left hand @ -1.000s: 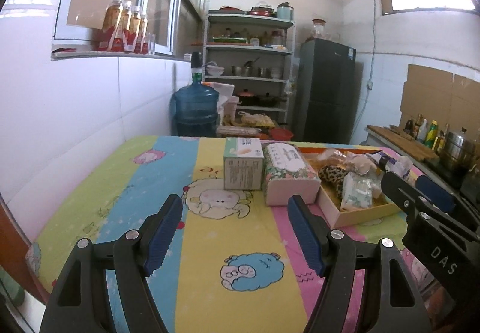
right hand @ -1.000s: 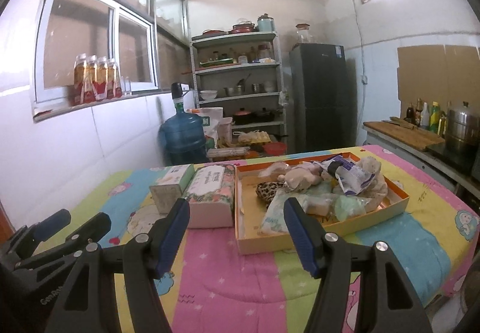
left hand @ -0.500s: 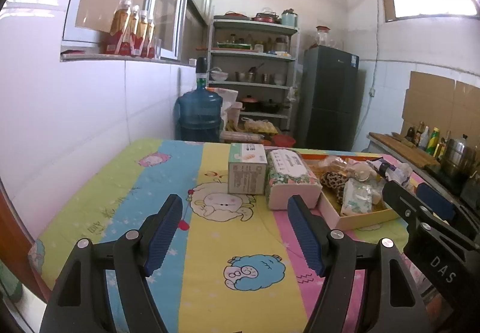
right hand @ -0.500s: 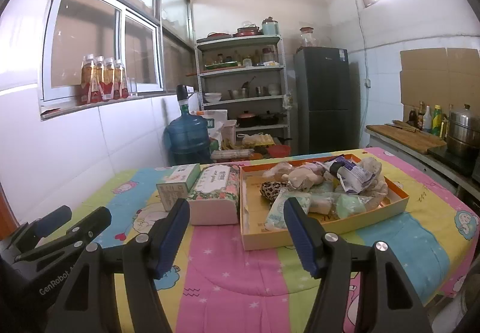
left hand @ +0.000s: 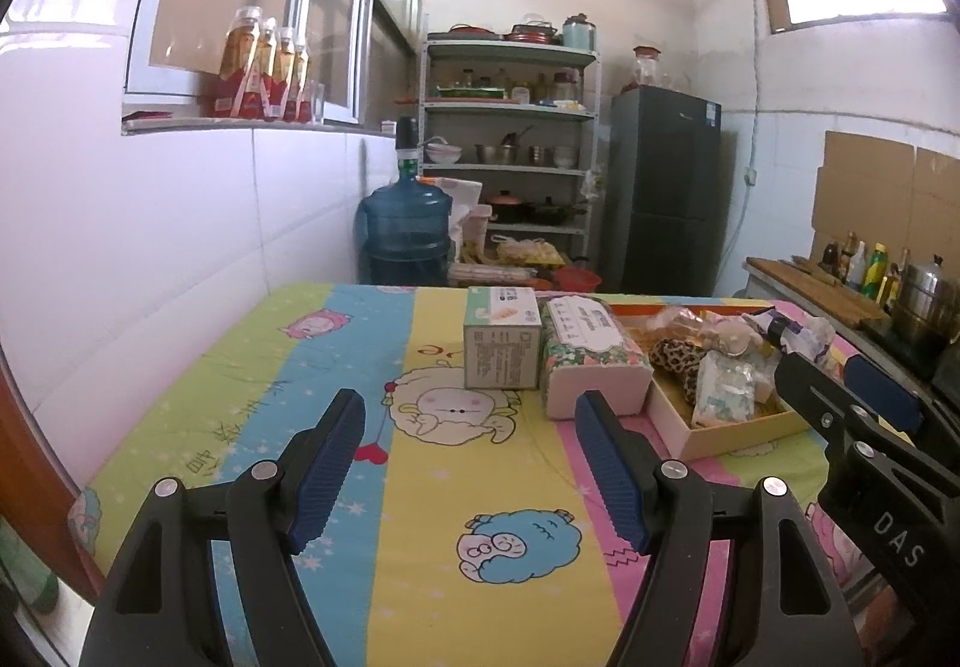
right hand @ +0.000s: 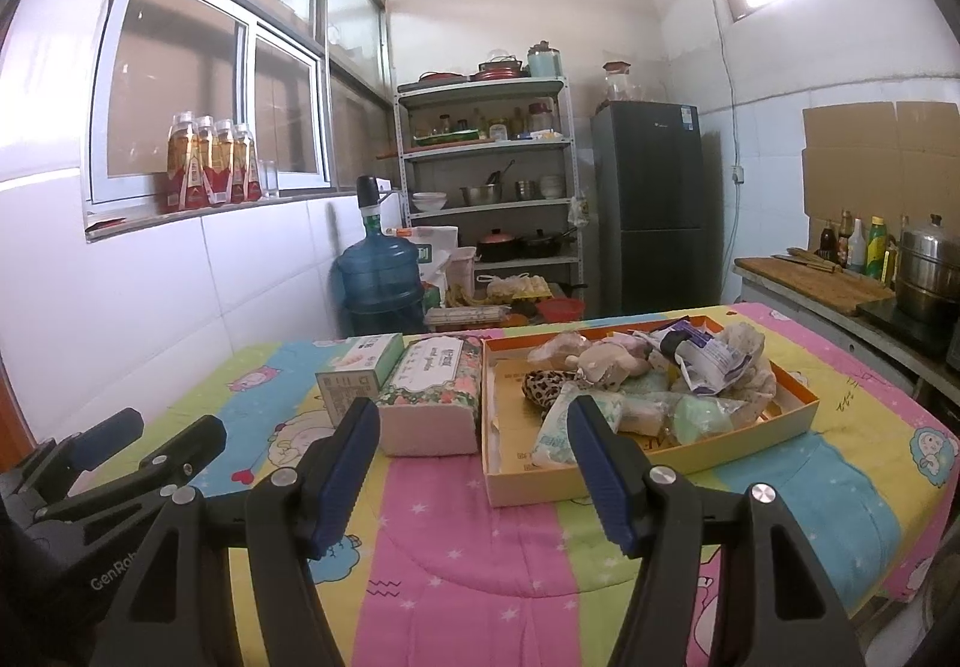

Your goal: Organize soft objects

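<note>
The left gripper (left hand: 468,463) and right gripper (right hand: 474,463) hover released, jaws apart and empty, above the near edge of the cartoon-print quilt (right hand: 456,535). Toward its far edge, an orange tray (right hand: 798,418) piled with soft packets touches a floral tissue pack (right hand: 435,397) beside a green box (right hand: 357,370).

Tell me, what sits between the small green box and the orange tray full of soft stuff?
A floral tissue pack sits there, close beside the green box on one side and the tray on the other. The right wrist view shows it best.

"DAS" on right tool (left hand: 840,391); seemingly "GenRob" on left tool (right hand: 150,442).
</note>
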Demonstrator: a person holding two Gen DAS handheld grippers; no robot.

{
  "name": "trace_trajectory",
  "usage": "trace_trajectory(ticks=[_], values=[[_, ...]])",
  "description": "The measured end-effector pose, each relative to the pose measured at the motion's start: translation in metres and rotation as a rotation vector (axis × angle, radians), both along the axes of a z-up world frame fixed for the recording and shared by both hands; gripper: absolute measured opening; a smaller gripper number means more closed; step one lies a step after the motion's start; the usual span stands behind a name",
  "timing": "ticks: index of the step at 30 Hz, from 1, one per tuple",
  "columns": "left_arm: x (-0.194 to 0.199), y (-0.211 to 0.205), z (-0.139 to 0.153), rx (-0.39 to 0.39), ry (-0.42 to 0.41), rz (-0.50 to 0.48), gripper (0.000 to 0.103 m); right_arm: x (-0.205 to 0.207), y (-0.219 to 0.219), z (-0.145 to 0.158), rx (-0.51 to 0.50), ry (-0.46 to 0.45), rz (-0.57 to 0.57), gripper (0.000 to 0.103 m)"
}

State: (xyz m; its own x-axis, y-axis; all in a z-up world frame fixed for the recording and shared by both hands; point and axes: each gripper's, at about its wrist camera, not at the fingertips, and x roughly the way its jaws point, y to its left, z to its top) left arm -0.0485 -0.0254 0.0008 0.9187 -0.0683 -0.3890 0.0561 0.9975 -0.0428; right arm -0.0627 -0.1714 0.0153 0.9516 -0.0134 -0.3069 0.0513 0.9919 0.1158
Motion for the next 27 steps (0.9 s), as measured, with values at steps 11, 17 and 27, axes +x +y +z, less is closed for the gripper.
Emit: trace_trajectory(ticks=[11,17,27], values=[[0.0008,-0.0014,-0.0001,0.009,0.005,-0.003,0.074,0.0026,-0.0018,-0.002,0.0,0.006,-0.002,0.065],[0.0014,-0.0026,0.0005,0.011,0.006,-0.008,0.074,0.0034,-0.0018,-0.0019,0.002,0.005,-0.004,0.065],[0.0029,-0.0036,-0.0011,0.006,0.013,-0.012,0.074,0.0032,-0.001,-0.0031,0.003,0.008,-0.001,0.065]])
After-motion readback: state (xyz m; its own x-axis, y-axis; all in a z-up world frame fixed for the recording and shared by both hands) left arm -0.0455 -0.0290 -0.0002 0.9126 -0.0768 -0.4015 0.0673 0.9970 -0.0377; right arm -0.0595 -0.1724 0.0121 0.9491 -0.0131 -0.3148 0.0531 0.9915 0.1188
